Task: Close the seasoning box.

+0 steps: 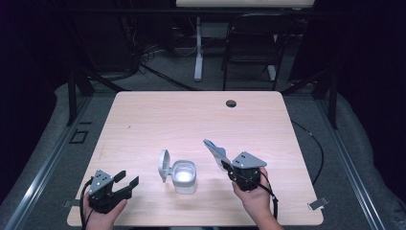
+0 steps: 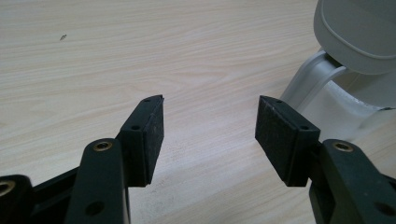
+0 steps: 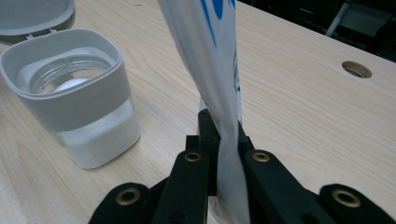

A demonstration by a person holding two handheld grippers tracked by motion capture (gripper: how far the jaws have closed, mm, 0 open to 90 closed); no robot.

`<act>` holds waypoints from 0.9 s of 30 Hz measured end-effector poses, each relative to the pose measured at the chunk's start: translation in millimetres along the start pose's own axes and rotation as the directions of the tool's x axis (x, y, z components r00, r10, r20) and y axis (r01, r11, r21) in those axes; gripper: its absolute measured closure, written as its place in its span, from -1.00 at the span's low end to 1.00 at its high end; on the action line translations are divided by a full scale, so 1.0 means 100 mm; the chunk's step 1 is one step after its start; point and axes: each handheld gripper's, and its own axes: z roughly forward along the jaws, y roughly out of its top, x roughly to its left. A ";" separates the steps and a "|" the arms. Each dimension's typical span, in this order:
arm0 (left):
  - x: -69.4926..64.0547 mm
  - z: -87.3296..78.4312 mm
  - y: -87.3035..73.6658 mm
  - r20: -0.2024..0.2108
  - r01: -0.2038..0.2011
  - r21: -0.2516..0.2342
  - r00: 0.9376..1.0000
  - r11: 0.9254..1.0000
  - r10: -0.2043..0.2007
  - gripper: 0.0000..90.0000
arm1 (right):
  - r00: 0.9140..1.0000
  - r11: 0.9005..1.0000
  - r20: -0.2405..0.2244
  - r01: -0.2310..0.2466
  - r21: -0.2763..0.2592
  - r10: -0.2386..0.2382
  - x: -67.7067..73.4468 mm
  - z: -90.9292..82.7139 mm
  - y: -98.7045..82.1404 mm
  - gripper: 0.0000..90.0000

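Table [image 1: 158,110]: light wood top, rounded corners, standing on grey floor.
Container [image 1: 184,176]: on table, near front edge, white powder inside, grey collar on top.
Lid [image 1: 164,165]: hinged to container, open, standing upright at its left side.
Cable hole [image 1: 231,103]: far behind container, slightly right, near back edge.
Small dark speck [image 1: 129,127]: behind container, to left.

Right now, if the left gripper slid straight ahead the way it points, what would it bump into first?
Probably nothing. The left gripper is open, with bare table ahead. The open-lidded container sits off to its right, though depth is hard to judge.
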 end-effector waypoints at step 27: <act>0.01 -0.01 -0.03 -0.006 0.007 0.002 1.000 1.000 -0.007 -0.05 | 0.978 0.983 0.123 -0.177 0.053 0.169 -0.39 0.06 -0.44 0.99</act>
